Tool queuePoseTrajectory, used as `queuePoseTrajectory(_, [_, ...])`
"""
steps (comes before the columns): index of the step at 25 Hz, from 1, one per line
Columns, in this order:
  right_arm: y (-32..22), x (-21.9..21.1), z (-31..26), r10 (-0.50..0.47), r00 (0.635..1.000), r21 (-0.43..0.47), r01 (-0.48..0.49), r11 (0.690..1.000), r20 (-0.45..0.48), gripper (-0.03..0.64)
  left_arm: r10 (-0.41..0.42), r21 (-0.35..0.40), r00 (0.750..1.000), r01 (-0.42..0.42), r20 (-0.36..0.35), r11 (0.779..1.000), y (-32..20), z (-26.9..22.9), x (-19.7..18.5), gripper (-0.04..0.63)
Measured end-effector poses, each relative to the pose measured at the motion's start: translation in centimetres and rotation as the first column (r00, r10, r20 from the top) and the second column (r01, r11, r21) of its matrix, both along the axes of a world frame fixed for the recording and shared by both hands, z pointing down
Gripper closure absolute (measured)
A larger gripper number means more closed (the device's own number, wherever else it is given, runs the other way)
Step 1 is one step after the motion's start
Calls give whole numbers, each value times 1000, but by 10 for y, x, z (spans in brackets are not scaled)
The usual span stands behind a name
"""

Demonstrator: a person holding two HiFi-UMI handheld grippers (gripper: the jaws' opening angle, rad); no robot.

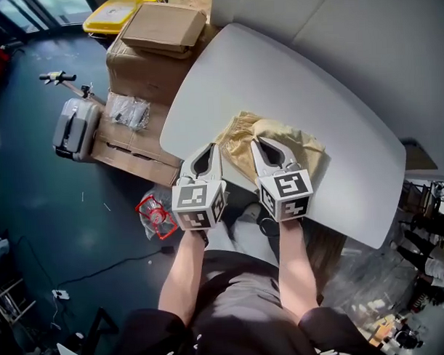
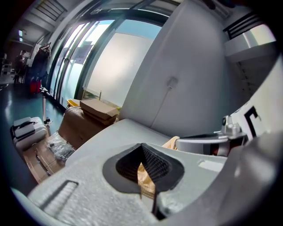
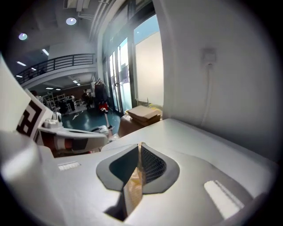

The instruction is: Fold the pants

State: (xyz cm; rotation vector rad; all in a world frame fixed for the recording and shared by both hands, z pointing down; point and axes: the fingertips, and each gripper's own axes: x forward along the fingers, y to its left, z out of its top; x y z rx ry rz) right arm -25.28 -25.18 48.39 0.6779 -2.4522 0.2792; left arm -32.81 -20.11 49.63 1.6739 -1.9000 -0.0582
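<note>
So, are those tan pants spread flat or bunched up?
Bunched up: the pants sit in a crumpled, lumpy heap near the table's front edge.

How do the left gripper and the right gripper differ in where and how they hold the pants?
The left gripper pinches the pants at their left edge, by the table rim; the right gripper reaches in over the crumpled middle. The right gripper's pinched fabric shows as a thin fold; the left gripper's looks bunched. Both are shut on the pants, side by side.

The pants [image 1: 302, 144] are soft tan cloth, the table [image 1: 277, 76] smooth matt white, the boxes [image 1: 149, 66] plain brown cardboard.
</note>
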Motion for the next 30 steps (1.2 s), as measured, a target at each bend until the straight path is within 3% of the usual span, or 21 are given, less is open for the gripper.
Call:
queuePoseTrajectory(4, [46,-28,79,-131,986,-135,116,984,-106,589,-37,-76,999,36,-14,996,21,27,-15,591])
queuePoseTrajectory(7, [62,-42,116,-171,976,-170,147,974,-136,575,-45,-112,999,43,-21,993,34,43,-17,591])
queuePoseTrajectory(11, [80,-51,137,-236,965,-247,203,947,-112,404,-23,-133,999,19,-27,991,38,53,-11,591])
queuePoseTrajectory(12, [81,-51,135,-235,968,-251,207,946,-90,396,-14,-131,1000,10,-28,991,36,53,-8,591])
queuePoseTrajectory(16, [72,-41,101,-158,987,-196,161,967,31,415,23,-107,999,-27,-35,994,25,48,3,591])
queuePoseTrajectory(22, [46,-1,47,-48,992,-63,56,996,116,436,125,-58,991,-127,-38,990,6,40,35,591])
queuePoseTrajectory(30, [13,71,-22,111,979,99,-129,987,172,469,225,50,974,-225,7,973,-20,-13,89,591])
